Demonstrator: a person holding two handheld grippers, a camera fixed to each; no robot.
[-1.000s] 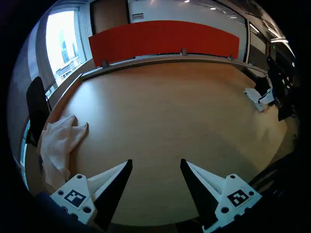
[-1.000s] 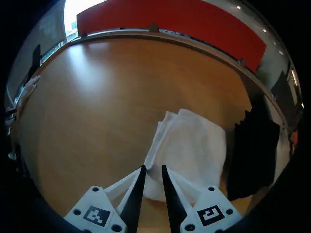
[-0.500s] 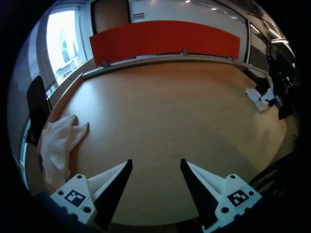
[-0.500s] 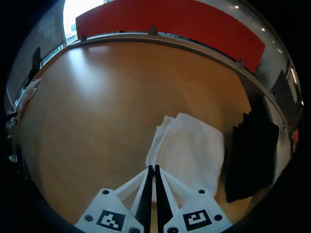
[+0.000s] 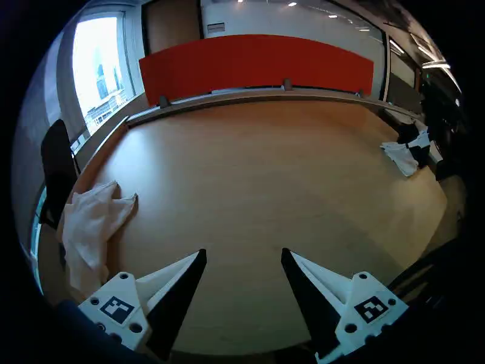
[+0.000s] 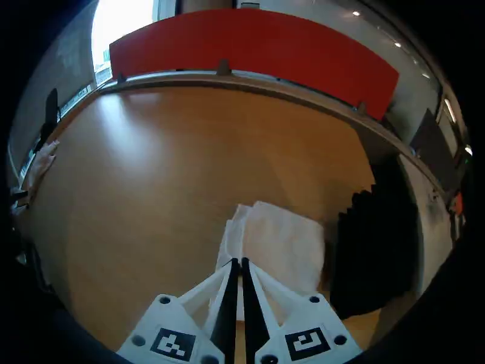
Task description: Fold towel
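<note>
— In the left gripper view, where does the work lie?
— The left gripper hangs spread over the smooth wooden table. A crumpled cream cloth lies near, on its left, lengthwise along the table edge.
— And in the right gripper view?
— The right gripper pinches the near edge of the folded white towel (soft terry, I think), which stretches straight ahead.

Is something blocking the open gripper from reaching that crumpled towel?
No, nothing visible is in the way. The left gripper hangs open over the table, and the crumpled towel lies off to its left by the table's edge, with bare wood between them.
</note>
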